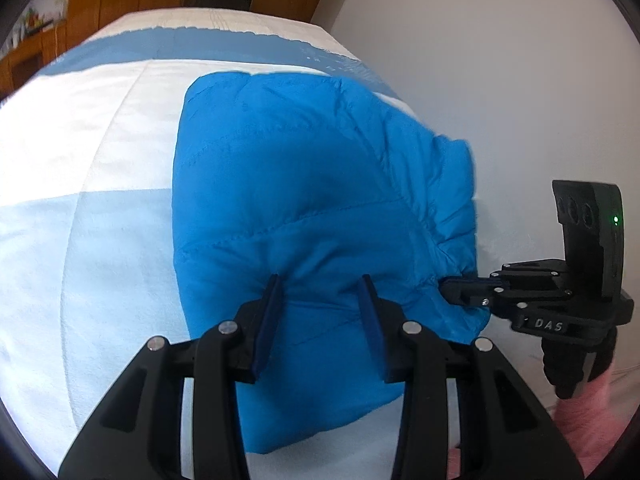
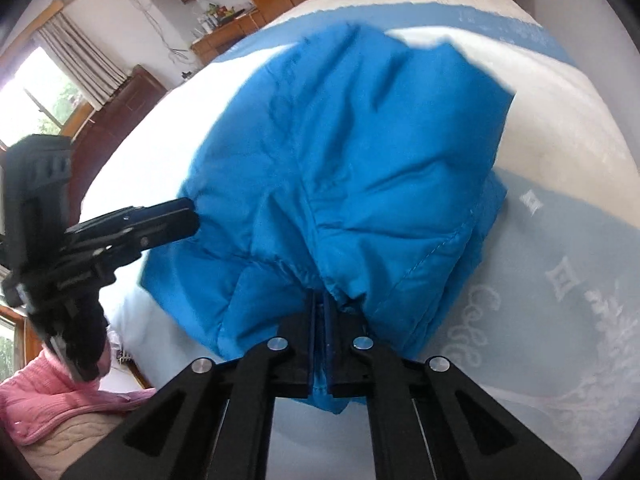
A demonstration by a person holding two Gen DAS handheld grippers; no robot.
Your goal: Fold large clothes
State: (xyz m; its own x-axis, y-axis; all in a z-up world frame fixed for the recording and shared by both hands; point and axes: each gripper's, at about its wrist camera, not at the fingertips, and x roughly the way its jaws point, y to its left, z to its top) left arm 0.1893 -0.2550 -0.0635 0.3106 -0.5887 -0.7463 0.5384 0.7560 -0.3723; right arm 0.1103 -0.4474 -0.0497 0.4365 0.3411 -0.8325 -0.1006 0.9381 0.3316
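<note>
Right gripper (image 2: pixel 319 344) jaws are clamped on a gathered edge of the blue padded jacket (image 1: pixel 320 200), left gripper (image 1: pixel 320 328) jaws are held wide apart against it, on the bed (image 1: pixel 100 140) ahead; mid-fold is judged, left closure being needed next.

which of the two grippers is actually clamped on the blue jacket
The right gripper: shut on the blue jacket hem. The left gripper is open, fingers spread over the fabric.
</note>
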